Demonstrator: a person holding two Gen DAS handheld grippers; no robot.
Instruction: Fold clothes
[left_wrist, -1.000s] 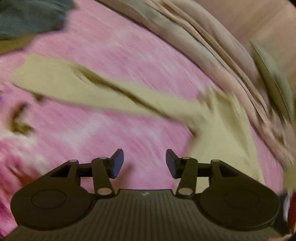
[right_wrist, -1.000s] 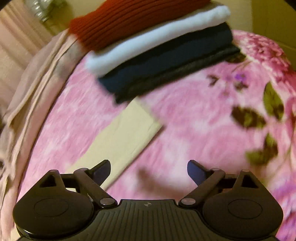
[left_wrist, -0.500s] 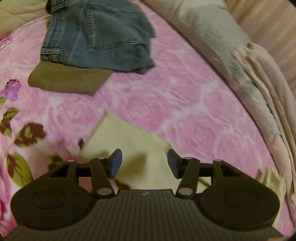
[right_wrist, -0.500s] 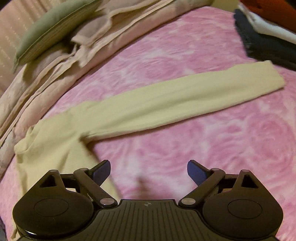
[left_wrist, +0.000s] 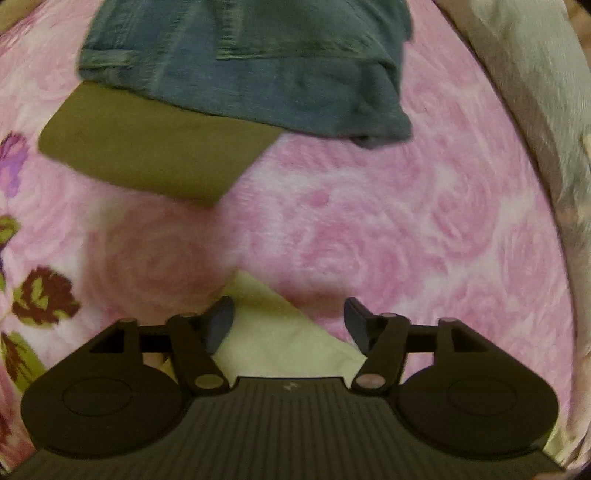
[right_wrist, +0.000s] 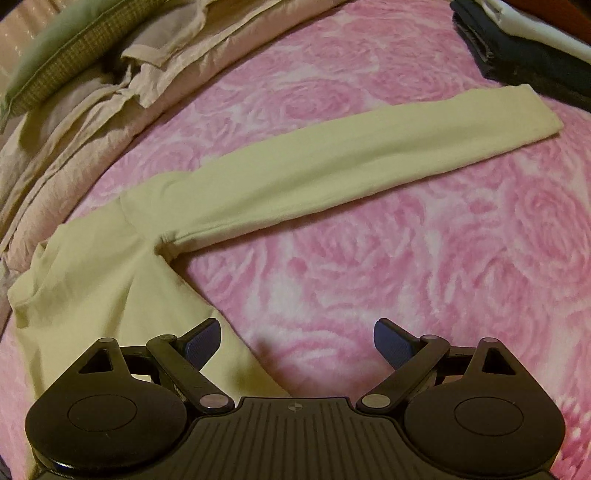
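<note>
- The pale yellow top (right_wrist: 155, 258) lies spread flat on the pink rose blanket (right_wrist: 424, 277), and one long sleeve (right_wrist: 351, 147) runs straight out to the far right, its cuff ending just short of the pile there.
- The right gripper (right_wrist: 295, 341) hovers with its jaws wide, nothing between them; its left finger hangs over the top's side edge, and whether it touches the cloth I cannot tell.
- Over in the left view, the left gripper (left_wrist: 288, 323) is spread wide too, empty, with a corner of the yellow cloth (left_wrist: 280, 332) lying right between its fingers, near the camera.
- Far from that corner sit blue jeans (left_wrist: 258, 62) resting on an olive garment (left_wrist: 147, 147), both looking squared off.
- At the far right of the right view there's a stack (right_wrist: 524, 48) of dark and white pieces, already neatly folded.
- Beige bedding (right_wrist: 92, 99) is bunched along the far left edge.
- My read: several garments lie folded, while the yellow top is open, sleeve out.
- What's left for this piece, I judge, is bringing the sleeves in and doubling the body over; both grippers look placed to pinch it.
</note>
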